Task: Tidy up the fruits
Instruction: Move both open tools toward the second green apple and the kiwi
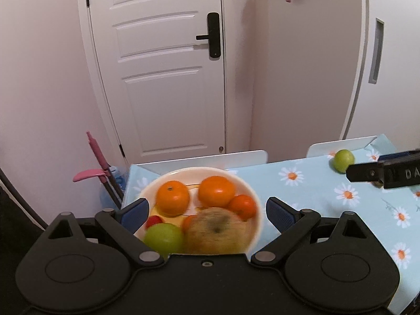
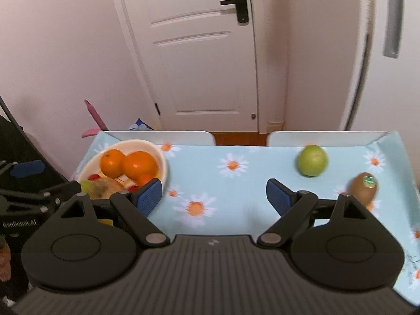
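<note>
A white bowl [image 1: 183, 171] on the left end of the flowered table holds three oranges [image 1: 173, 197], a green apple [image 1: 164, 237], a small red fruit [image 1: 155, 221] and a blurred yellow-brown fruit [image 1: 218, 229]. My left gripper [image 1: 207, 210] hangs open over the bowl, its fingers standing on either side of the blurred fruit without touching it. My right gripper [image 2: 214, 194] is open above bare cloth, to the right of the bowl [image 2: 164, 165]. A second green apple [image 2: 312, 160] and a brown kiwi [image 2: 363, 186] with a sticker lie on the table's right part.
Two white chair backs [image 2: 162, 135] stand along the table's far edge. Beyond them are a white door [image 2: 199, 52] and a white fridge [image 2: 380, 52] at right. Pink-handled cleaning tools [image 1: 97, 157] lean by the wall left of the table.
</note>
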The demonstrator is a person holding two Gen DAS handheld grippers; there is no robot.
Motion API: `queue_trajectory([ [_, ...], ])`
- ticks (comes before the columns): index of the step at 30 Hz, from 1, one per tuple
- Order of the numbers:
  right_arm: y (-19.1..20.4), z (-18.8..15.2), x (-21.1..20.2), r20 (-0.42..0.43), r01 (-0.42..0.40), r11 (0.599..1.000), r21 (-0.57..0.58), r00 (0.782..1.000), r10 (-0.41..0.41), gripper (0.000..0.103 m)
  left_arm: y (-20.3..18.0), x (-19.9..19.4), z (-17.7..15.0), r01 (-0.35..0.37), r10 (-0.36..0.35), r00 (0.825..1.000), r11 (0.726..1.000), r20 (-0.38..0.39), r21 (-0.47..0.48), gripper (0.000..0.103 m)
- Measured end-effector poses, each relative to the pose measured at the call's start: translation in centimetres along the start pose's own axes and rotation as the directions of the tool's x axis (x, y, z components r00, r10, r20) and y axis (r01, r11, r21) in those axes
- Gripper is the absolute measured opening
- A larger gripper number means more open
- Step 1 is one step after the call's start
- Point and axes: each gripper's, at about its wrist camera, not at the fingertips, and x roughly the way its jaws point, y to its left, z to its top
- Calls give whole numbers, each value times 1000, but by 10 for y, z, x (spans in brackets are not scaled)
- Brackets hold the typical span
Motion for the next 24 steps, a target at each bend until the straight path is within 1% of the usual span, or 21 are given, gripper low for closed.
queue_trajectory([
  [3,-28,-7,-4,-12,-4,1000,12,1000,4,102,-26,-1,0,-4,4,1000,1000,1,-5,98],
  [7,-63,-16,-8,-22,31,999,7,999,-31,103,-62,2,-1,11,-11,1000,1000,-2,-16,99],
  [12,-109,-22,-7,-31,73,997,5,997,-73,103,-105,16,1,30,-30,999,999,-10,14,100],
  [17,-150,-26,0,-37,103,994,-28,994,-104,103,-143,42,9,64,-64,998,997,-10,49,100],
  [24,-194,-27,20,-50,97,994,-52,994,-100,103,-184,90,27,134,-134,991,985,-11,109,100],
])
